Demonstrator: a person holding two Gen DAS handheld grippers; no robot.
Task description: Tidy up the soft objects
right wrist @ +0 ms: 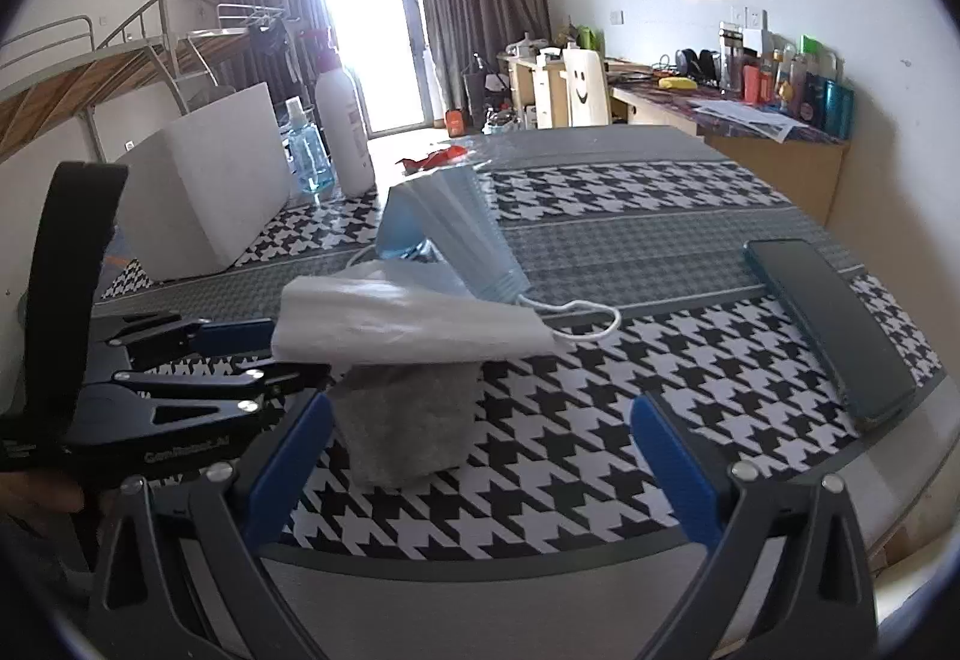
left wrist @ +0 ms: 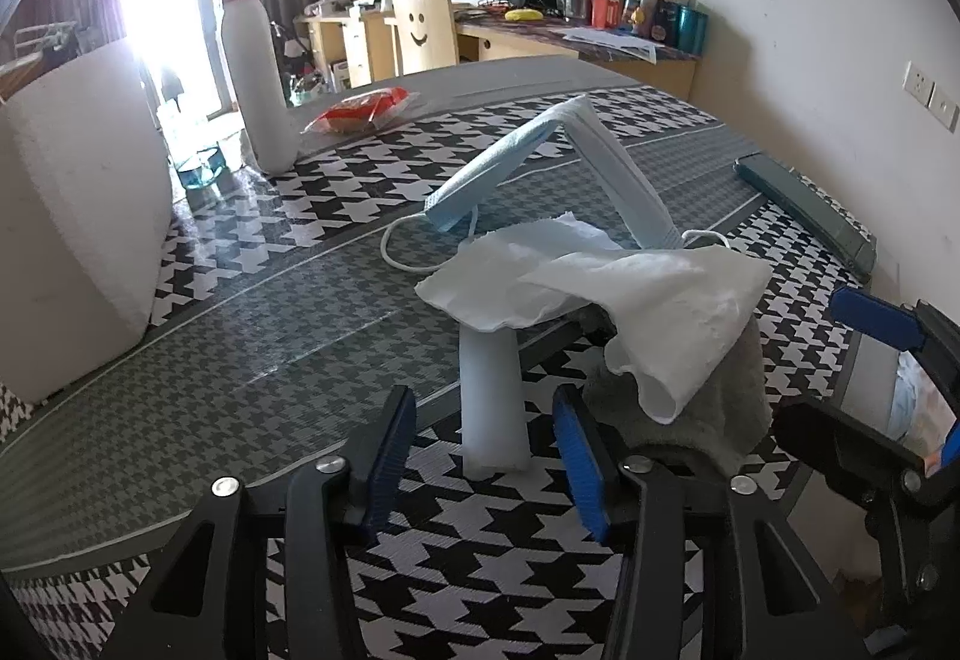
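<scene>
Both hand-held grippers, left (left wrist: 483,471) and right (right wrist: 474,459), stood apart, empty. The tissue (left wrist: 606,294) lay draped over the grey cloth (right wrist: 402,420) near the bench's (right wrist: 600,480) front edge. Step: approach; next calls for clamping the tissue.

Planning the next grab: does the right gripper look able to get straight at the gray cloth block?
Probably yes. The right gripper is open with the gray cloth block just ahead, nothing between. The white tissue draped on top and the left gripper beside it may crowd the grasp.
</scene>
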